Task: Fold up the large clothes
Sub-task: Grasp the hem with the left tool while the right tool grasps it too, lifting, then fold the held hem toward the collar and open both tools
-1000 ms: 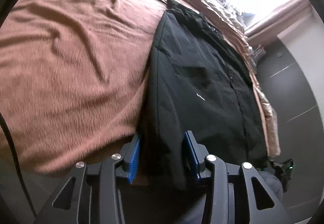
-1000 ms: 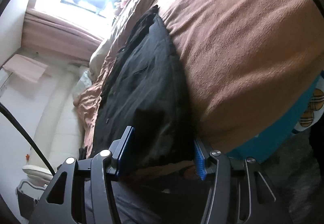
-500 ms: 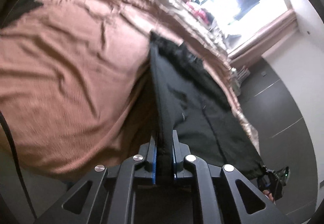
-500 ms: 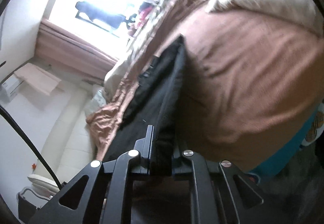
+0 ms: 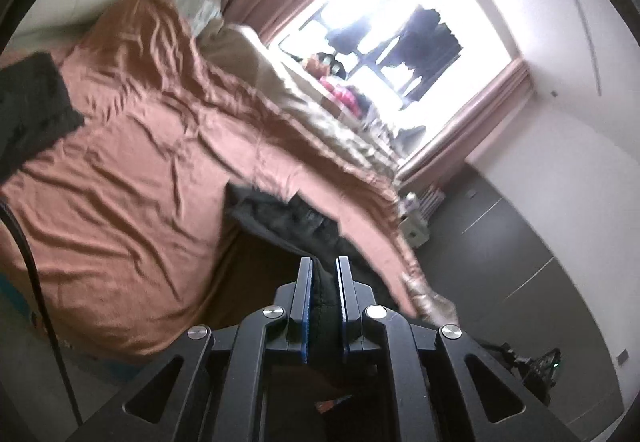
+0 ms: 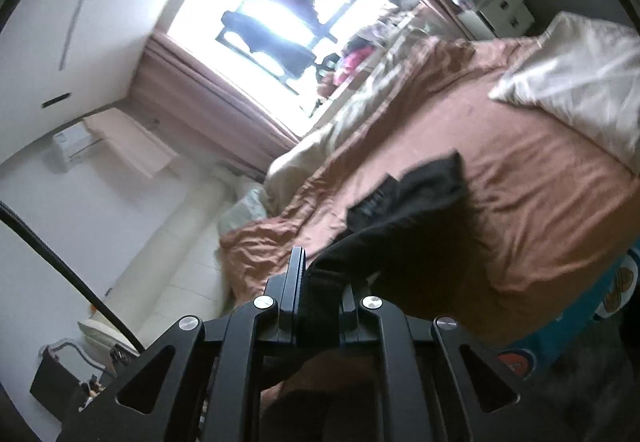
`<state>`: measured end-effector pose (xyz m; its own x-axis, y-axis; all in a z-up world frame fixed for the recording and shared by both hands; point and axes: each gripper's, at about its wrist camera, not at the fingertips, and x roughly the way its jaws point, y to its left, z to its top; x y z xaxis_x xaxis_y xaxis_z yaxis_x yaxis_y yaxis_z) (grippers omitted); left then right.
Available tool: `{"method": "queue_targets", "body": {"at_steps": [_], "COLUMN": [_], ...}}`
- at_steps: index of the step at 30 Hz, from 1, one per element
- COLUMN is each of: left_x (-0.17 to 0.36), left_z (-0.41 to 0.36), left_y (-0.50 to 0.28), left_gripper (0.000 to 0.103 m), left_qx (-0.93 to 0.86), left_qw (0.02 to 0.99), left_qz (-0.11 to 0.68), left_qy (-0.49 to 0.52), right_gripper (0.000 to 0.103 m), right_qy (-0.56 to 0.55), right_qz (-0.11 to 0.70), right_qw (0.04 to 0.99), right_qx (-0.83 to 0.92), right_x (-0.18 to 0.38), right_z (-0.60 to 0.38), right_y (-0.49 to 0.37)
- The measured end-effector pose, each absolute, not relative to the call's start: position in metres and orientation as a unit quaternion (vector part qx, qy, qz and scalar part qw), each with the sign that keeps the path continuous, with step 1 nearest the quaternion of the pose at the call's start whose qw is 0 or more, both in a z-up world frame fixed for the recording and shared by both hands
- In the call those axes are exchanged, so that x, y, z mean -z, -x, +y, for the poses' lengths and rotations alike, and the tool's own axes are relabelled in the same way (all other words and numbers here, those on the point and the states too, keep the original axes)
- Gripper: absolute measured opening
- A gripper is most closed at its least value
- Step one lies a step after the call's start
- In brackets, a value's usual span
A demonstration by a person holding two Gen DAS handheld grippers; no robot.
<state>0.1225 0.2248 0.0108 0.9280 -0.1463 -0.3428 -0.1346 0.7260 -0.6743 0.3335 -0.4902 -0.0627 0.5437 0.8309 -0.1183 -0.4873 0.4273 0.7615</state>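
A large black garment (image 5: pixel 280 218) lies on the brown bedspread (image 5: pixel 132 170), its near edge lifted off the bed. My left gripper (image 5: pixel 324 270) is shut on that near edge, black cloth pinched between the blue pads. In the right wrist view the same black garment (image 6: pixel 420 218) rises from the bed toward my right gripper (image 6: pixel 322 274), which is shut on another part of its near edge. The far end of the garment still rests on the bedspread (image 6: pixel 540 194).
A second dark cloth (image 5: pixel 32 110) lies at the far left of the bed. A pale pillow (image 6: pixel 576 82) sits at the bed's right. A bright window (image 5: pixel 384 34) with curtains is behind. A black cable (image 6: pixel 68 274) crosses the left. Dark wardrobe doors (image 5: pixel 520 262) stand right.
Both grippers went from open around the garment's edge to shut on it, then rose and tilted back, lifting the near edge so the garment hangs bunched above the bed.
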Motion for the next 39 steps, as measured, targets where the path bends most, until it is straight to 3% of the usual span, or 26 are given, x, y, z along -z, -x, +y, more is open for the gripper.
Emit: {"method": "queue_targets", "body": {"at_steps": [8,17,33,39], "left_x": [-0.071,-0.071,-0.064,-0.034], "left_z": [0.215,0.221,0.253,0.266], "left_y": [-0.067,-0.078,-0.22,-0.284], "left_gripper": [0.011,0.011,0.011,0.011], "left_qx": [0.016,0.005,-0.011,-0.028], "left_qw": [0.93,0.933,0.94,0.934], "left_qz": [0.124,0.125,0.163,0.207], "left_qy": [0.346,0.338,0.3,0.29], "right_gripper": [0.009,0.009,0.012,0.012], "right_qy": [-0.345,-0.325,-0.274,-0.269], "right_qz": [0.198,0.2,0.221,0.247], "right_qw": [0.805,0.817,0.872,0.876], "right_qx": [-0.441,-0.432,-0.34,-0.314], "right_x": [0.038,0.049,0.001,0.002], "right_z": [-0.513,-0.497,-0.432,-0.396], "right_y": [-0.29,-0.309,-0.387,-0.426]}}
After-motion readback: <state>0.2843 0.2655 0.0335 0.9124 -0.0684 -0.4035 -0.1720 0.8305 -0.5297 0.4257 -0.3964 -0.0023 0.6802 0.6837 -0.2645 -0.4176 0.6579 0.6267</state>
